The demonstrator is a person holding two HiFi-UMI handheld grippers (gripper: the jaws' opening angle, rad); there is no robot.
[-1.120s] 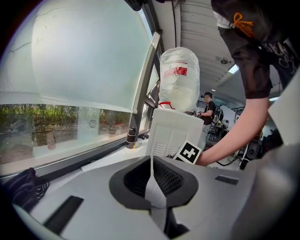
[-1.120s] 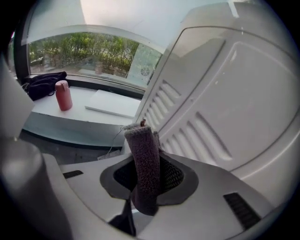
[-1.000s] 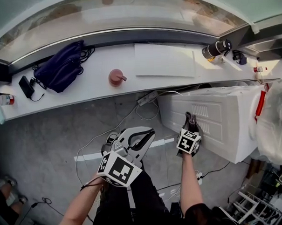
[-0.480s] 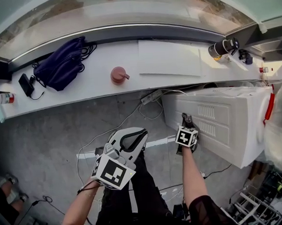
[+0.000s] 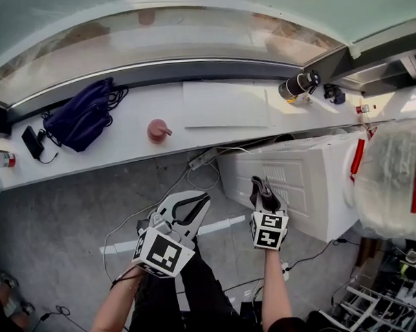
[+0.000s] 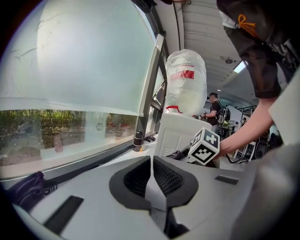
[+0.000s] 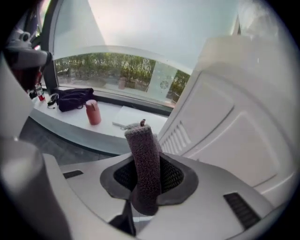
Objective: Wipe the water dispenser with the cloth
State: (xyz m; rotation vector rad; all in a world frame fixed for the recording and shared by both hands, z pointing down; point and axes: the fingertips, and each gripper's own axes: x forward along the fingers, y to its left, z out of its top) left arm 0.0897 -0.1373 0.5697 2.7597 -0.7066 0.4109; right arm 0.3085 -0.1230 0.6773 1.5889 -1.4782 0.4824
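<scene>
Pinching the cloth (image 7: 144, 159) mid-length, the right gripper (image 5: 264, 202) sits at the vented side panel of the water dispenser (image 5: 312, 181). The cloth's long axis runs out along the jaws, roughly parallel to that panel. The dispenser lies just beside this gripper, to its right. Left gripper (image 6: 151, 169): jaws pressed together on nothing, farther from the dispenser. Judgement: the stroke needs the cloth pushed sideways onto the panel. Right gripper view shows the pinch; head view shows both arms. Neither settles cloth-to-panel contact.

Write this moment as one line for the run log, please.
left tongs: shut, empty | right tongs: shut on cloth | cloth position: beside vented side of water dispenser, contact unclear
</scene>
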